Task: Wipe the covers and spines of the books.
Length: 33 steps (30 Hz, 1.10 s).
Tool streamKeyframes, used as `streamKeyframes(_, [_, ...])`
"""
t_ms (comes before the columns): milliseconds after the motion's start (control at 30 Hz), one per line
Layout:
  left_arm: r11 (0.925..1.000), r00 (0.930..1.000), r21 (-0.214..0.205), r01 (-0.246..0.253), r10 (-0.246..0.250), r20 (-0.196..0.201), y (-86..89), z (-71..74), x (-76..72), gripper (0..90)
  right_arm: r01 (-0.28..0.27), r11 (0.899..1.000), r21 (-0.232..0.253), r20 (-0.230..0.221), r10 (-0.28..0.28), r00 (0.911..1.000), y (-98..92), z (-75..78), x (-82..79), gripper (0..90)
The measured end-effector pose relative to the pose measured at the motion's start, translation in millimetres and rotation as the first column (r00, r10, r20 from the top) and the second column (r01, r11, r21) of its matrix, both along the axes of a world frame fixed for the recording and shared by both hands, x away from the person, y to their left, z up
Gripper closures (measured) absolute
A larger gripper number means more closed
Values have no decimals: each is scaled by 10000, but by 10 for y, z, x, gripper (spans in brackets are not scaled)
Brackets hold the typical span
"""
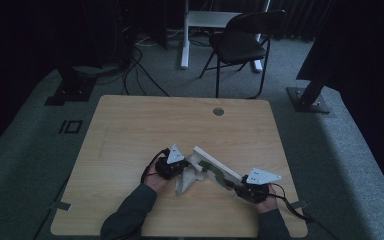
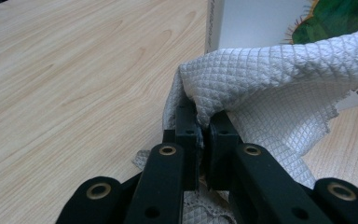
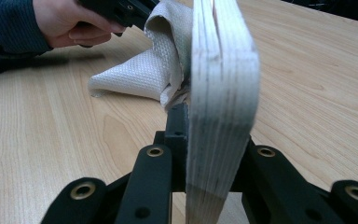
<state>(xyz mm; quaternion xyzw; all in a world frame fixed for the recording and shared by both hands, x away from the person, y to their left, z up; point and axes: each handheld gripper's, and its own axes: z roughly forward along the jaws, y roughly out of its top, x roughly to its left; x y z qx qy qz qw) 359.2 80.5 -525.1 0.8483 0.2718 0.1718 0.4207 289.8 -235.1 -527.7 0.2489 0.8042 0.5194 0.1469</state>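
- The counter (image 1: pixel 130 130) carries the whole job: a pale wood top, bare apart from the two things you are working near its front edge.
- The book (image 1: pixel 215 165), a thick board book with a white cover and a green picture, stands on edge, running diagonally between your hands. Held upright like this, its cover faces the cloth.
- The cloth (image 2: pixel 279 88), white and quilted, drapes against the book's cover, its loose end trailing on the counter below. That looks like a wiping job in hand.
- Your right gripper (image 1: pixel 240 188) has its fingers clamped on the book's near end; the right gripper view shows the stacked page edges (image 3: pixel 221 93) pinched between them. This grip seems meant to steady the book while the other hand works.
- Your left gripper (image 2: pixel 203 135) has its fingers closed on a bunched fold of the cloth, pressing it up to the cover beside the green picture (image 2: pixel 335 18).
- Mind the pressure: a hard wipe could twist the book in the right fingers.
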Motion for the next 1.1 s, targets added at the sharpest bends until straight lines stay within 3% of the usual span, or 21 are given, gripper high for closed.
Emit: streamKeyframes(1100, [9981, 9985, 383, 489, -480, -245, -155, -118, -95, 862, -22, 10000, -15, -18, 22, 10000, 4, -2, 2, 771])
